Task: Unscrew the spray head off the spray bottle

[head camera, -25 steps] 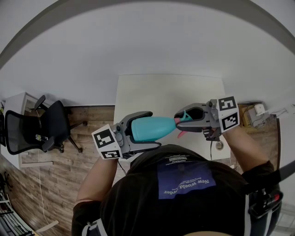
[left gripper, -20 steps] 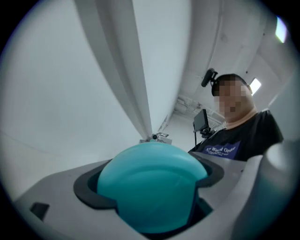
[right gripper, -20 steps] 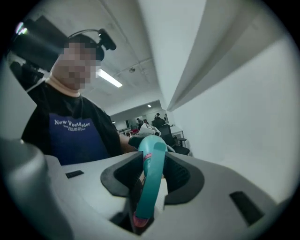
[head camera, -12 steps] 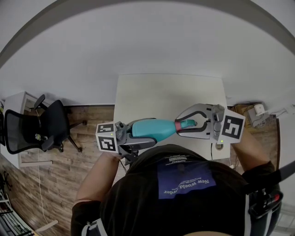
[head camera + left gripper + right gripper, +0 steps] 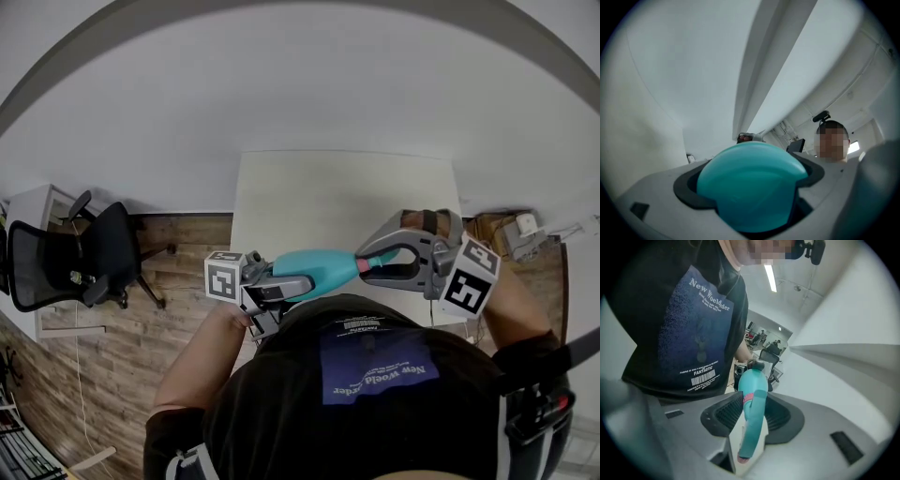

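1. Nearest the camera, a dark printed T-shirt point(image 5: 366, 394), filling the lower head view and hiding the near edge of the counter point(image 5: 337, 197).
2. Just past it, held in the air over that edge, a teal spray bottle point(image 5: 314, 265), lying level with base to the left and neck to the right.
3. At the base, the left hand-held gripper point(image 5: 286, 279), clamped on the bottle's rounded bottom, which fills the gap between its jaws in the left gripper view. Beside it, its marker cube point(image 5: 225, 278).
4. At the neck, the right hand-held gripper point(image 5: 373, 265), closed narrow on the spray head point(image 5: 753, 423), with ribbed pads point(image 5: 724, 416) pressing from either side just beyond the pink collar point(image 5: 746, 399). Lower right, its marker cube point(image 5: 469, 277), covering part of the counter's right corner.
5. Beyond the bottle, only the pale counter top.
6. Left of the counter, wooden floor point(image 5: 178, 281), a black office chair point(image 5: 84, 262) and a white shelf unit point(image 5: 37, 211). To the right, what looks like a cardboard box point(image 5: 516, 234) of small items, too small to tell.
7. Farthest back, a plain white wall point(image 5: 300, 84).
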Action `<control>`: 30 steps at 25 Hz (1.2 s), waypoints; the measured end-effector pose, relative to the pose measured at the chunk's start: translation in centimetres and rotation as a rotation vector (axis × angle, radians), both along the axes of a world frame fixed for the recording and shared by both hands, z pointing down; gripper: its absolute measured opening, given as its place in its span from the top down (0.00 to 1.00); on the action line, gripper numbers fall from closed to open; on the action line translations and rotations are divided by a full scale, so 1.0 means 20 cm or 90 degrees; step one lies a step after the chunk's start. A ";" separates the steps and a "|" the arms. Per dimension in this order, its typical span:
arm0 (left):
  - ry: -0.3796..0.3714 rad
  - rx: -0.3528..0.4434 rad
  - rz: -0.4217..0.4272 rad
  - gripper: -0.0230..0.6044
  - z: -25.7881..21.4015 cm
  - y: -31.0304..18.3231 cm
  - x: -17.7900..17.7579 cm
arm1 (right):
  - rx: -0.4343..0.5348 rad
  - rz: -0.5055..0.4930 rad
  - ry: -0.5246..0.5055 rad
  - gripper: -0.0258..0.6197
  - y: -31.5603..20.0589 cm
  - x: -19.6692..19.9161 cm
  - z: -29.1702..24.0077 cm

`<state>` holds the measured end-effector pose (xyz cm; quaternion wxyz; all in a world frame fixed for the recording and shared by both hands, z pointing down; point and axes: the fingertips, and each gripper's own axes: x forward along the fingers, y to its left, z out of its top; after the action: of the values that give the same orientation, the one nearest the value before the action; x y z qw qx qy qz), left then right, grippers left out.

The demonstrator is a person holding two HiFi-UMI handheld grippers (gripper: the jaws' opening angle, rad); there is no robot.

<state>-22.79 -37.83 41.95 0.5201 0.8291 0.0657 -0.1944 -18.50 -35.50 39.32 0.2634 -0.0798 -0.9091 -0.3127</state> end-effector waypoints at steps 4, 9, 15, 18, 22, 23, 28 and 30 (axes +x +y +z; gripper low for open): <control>0.004 0.053 -0.040 0.18 -0.03 -0.03 -0.02 | 0.018 0.012 -0.010 0.77 -0.03 -0.01 -0.03; 0.014 0.102 -0.069 0.18 -0.07 -0.03 -0.04 | 0.031 0.024 -0.024 0.77 -0.04 -0.02 -0.06; 0.016 0.130 -0.086 0.18 -0.09 -0.03 -0.06 | 0.053 0.034 -0.028 0.76 -0.05 -0.03 -0.09; 0.019 0.144 -0.092 0.18 -0.10 -0.03 -0.06 | 0.057 0.042 -0.034 0.74 -0.06 -0.03 -0.10; 0.025 0.161 -0.099 0.18 -0.11 -0.03 -0.08 | 0.054 0.049 -0.047 0.69 -0.07 -0.04 -0.13; 0.027 0.163 -0.102 0.18 -0.12 -0.03 -0.09 | 0.055 0.050 -0.050 0.69 -0.07 -0.04 -0.14; 0.024 0.191 -0.122 0.18 -0.13 -0.03 -0.09 | 0.069 0.062 -0.060 0.66 -0.06 0.01 -0.17; 0.018 0.212 -0.135 0.18 -0.14 -0.02 -0.11 | 0.066 0.074 -0.071 0.66 -0.06 0.03 -0.20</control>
<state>-24.90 -38.32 39.11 0.3513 0.9031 0.0166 -0.2465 -17.89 -36.69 35.27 0.2341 0.0040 -0.9080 -0.3475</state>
